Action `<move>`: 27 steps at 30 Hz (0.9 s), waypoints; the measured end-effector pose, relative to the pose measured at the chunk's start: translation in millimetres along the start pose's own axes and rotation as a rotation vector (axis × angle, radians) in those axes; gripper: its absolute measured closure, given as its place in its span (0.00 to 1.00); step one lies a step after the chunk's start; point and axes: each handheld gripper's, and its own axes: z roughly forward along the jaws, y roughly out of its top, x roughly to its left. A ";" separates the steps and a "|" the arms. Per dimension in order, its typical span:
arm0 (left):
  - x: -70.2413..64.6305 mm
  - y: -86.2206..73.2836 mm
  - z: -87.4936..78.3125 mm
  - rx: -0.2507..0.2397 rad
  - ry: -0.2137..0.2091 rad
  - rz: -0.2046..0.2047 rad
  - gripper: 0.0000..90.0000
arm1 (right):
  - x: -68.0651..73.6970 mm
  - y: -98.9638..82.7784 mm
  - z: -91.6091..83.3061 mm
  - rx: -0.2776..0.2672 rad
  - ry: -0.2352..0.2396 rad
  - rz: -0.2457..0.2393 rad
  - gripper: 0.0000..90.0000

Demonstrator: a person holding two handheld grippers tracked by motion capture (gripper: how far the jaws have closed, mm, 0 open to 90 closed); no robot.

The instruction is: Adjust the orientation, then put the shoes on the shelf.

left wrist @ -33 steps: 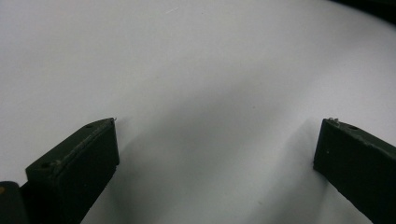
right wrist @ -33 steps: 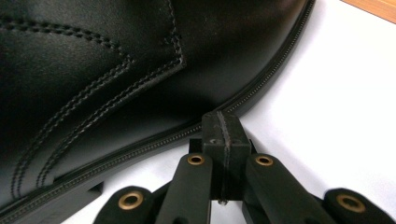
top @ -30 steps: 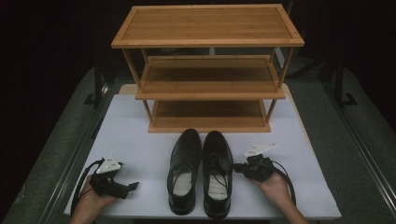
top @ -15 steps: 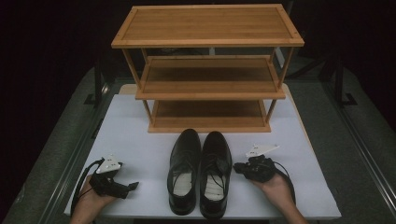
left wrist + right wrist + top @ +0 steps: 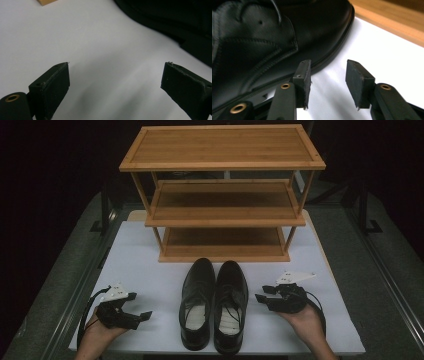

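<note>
White mat [image 5: 150, 270] lies on a grey table [image 5: 65, 270], dark room around. A wood shoe rack [image 5: 222, 195] stands at the back; a pair of black shoes [image 5: 214, 307] is in front of it, side by side, toes to the rack. Left gripper [image 5: 142, 316] rests left of the shoes, jaws wide apart, nothing between. Right gripper [image 5: 261, 298] is just beside the right shoe [image 5: 274, 37]; vs. 1 s ago it was shut, jaws have just been opening, empty.

No text or labels readable — none anywhere.
</note>
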 end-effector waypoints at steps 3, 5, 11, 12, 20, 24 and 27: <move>-3.5 7.9 -4.7 -0.015 -0.010 0.004 0.08 | 2.8 4.7 -5.3 -0.014 0.009 -0.004 0.56; -7.2 15.5 -7.3 -0.024 -0.028 0.008 0.08 | 5.4 8.2 -8.4 -0.025 0.016 -0.008 0.54; -17.8 36.0 -10.1 -0.028 -0.053 0.042 0.09 | 12.6 17.6 -15.0 -0.046 0.031 -0.023 0.52; -18.9 38.2 -10.5 -0.033 -0.057 0.046 0.09 | 13.7 19.3 -15.8 -0.049 0.039 -0.021 0.51; -30.7 67.4 -11.0 -0.074 -0.096 0.090 0.16 | 23.2 29.5 -20.1 -0.066 0.056 -0.025 0.49; -37.7 81.7 -5.9 -0.085 -0.118 0.110 0.16 | 28.9 34.7 -19.8 -0.075 0.073 -0.041 0.49; -43.7 92.7 -0.5 -0.090 -0.137 0.132 0.16 | 33.6 39.1 -17.9 -0.078 0.087 -0.055 0.48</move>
